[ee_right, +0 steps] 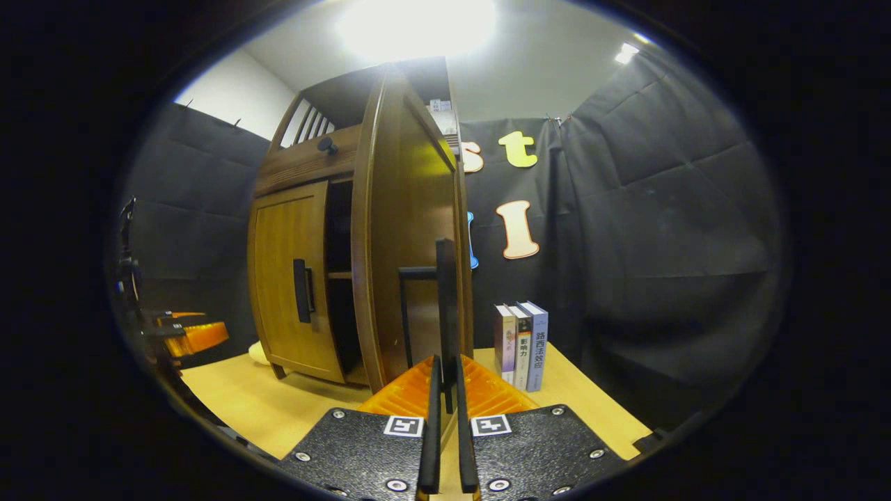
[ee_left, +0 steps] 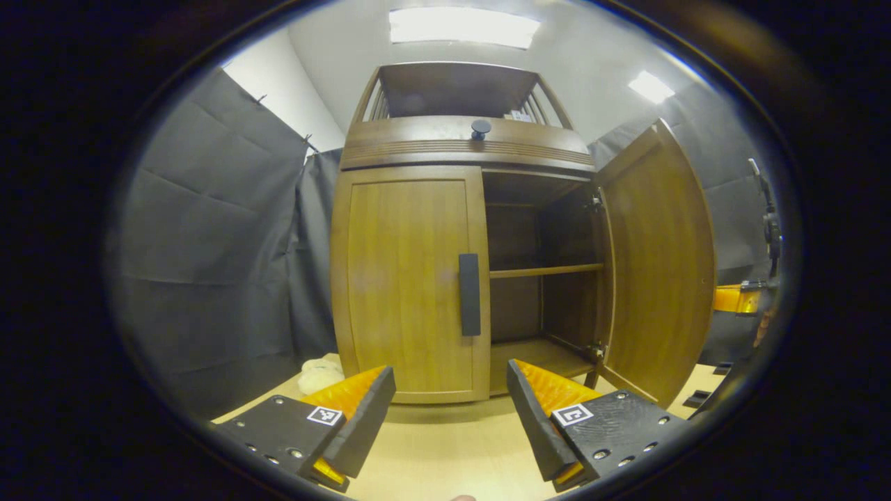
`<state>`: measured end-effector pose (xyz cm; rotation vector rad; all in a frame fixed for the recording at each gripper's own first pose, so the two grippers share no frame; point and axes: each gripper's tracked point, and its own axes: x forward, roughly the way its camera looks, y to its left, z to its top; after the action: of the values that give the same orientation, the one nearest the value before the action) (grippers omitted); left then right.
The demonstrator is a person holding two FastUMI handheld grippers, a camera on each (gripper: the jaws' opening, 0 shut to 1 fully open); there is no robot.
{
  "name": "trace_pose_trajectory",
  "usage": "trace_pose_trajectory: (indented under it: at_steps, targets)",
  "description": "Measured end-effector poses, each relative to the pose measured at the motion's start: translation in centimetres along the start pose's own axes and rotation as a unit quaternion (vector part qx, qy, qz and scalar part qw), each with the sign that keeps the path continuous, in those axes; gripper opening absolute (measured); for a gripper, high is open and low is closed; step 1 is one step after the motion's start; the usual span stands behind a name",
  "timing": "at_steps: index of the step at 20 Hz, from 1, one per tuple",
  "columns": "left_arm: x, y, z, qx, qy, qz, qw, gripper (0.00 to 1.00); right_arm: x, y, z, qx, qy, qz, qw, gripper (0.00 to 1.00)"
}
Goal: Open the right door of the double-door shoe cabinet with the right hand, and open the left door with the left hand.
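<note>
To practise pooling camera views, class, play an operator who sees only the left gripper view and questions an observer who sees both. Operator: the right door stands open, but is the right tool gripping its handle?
Observer: Yes. In the right gripper view the right tool has its fingers nearly together, with the door's black handle between them.
Operator: Is anything hidden behind that open door?
Observer: Three books stand upright on the table, beside the cabinet on the far side of the right door.
</note>
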<state>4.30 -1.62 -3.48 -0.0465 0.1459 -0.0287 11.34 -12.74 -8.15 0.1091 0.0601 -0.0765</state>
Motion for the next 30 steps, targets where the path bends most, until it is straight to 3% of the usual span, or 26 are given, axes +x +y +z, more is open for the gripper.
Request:
trace_pose_trajectory:
  at_steps: [7,10,14,16,17,19,21,22,25,26,30]
  targets:
    - [-0.4,-0.5,0.9,0.006,-0.016,0.000,1.000,0.95,-0.5,-6.9,-0.2,0.021,-0.009,-0.054,0.998,0.07]
    - [-0.5,-0.7,1.1,-0.001,-0.019,-0.006,1.000,0.93,-1.6,-6.1,-0.1,0.056,-0.014,-0.009,0.998,0.04]
    - [-0.6,-0.9,1.0,-0.006,-0.015,-0.006,1.000,0.90,-3.9,-7.2,1.5,0.067,-0.030,-0.029,0.997,0.04]
    - [-0.6,-0.6,0.9,-0.004,-0.015,0.001,1.000,0.95,-5.7,-7.1,2.6,0.070,-0.040,-0.027,0.996,0.02]
    - [-0.5,-0.4,0.9,-0.004,-0.016,0.006,1.000,0.95,-6.5,-6.8,3.1,0.069,-0.046,-0.027,0.996,0.11]
    - [-0.6,-0.1,1.0,-0.012,-0.021,0.013,1.000,0.96,-7.4,-5.3,4.2,0.067,-0.054,-0.017,0.996,0.17]
    - [-0.6,0.0,1.1,-0.022,-0.025,0.015,0.999,0.96,-8.0,-2.6,4.8,0.065,-0.055,0.012,0.996,0.40]
    - [-0.7,0.2,1.1,-0.025,-0.027,0.017,0.999,0.96,-7.9,-1.3,5.0,0.065,-0.054,0.029,0.996,0.57]
    - [-0.5,0.4,0.9,-0.036,-0.030,0.023,0.999,0.96,-7.3,2.3,5.4,0.051,-0.049,0.068,0.995,0.84]
    - [-0.6,0.4,0.8,-0.041,-0.030,0.022,0.998,0.96,-6.6,3.5,5.6,0.044,-0.048,0.075,0.995,0.89]
    - [-0.5,0.6,0.5,-0.050,-0.027,0.026,0.998,0.96,-4.6,8.7,6.0,0.045,-0.046,0.118,0.991,0.92]
